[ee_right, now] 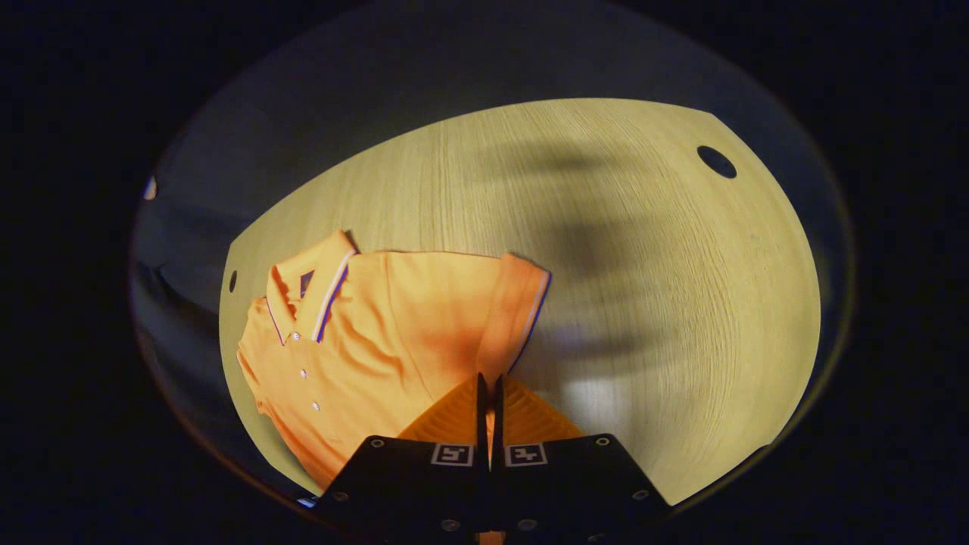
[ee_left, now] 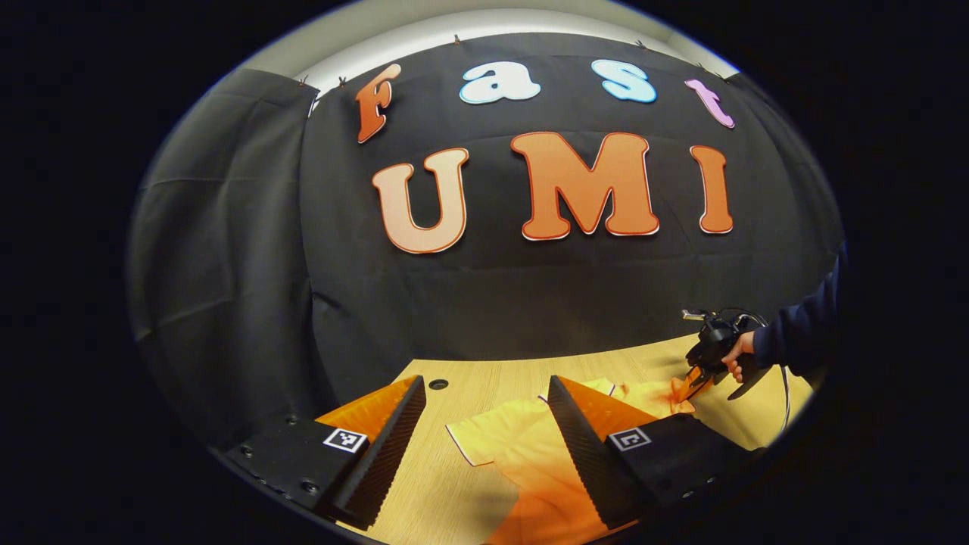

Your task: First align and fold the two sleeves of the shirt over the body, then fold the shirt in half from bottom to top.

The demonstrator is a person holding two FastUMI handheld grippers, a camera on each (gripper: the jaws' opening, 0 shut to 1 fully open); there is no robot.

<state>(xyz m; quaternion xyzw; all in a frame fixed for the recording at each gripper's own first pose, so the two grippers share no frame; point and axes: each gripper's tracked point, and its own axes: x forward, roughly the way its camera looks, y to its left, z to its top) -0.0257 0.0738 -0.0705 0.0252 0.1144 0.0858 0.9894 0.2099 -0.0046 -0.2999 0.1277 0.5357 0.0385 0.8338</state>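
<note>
Left gripper view first: the left gripper [ee_left: 484, 424] hovers with its fingers spread wide and nothing between them, just above the near part of the shirt [ee_left: 522, 454]. The shirt lies flat on the table [ee_left: 447, 499], a trimmed sleeve edge pointing left of the gripper's gap. Beyond the shirt, a round hole [ee_left: 438, 384] sits in the tabletop near the wall. Further right, at the far end of the shirt, a hand [ee_left: 734, 356] in a dark sleeve [ee_left: 802, 333] holds the right gripper [ee_left: 693, 386], its tips down on the cloth there.

Over to the right gripper view: the collar [ee_right: 306, 291] lies at the shirt's left end, a row of buttons [ee_right: 303, 373] running below it. The sleeve [ee_right: 518, 310] lies on the right side of the shirt, its striped cuff toward bare table. Just below the sleeve, the right gripper's fingers are pressed nearly together, a thin strip of shirt fabric pinched between them. Right of the shirt, shadows fall across the table, and a second hole [ee_right: 716, 161] sits far off.
</note>
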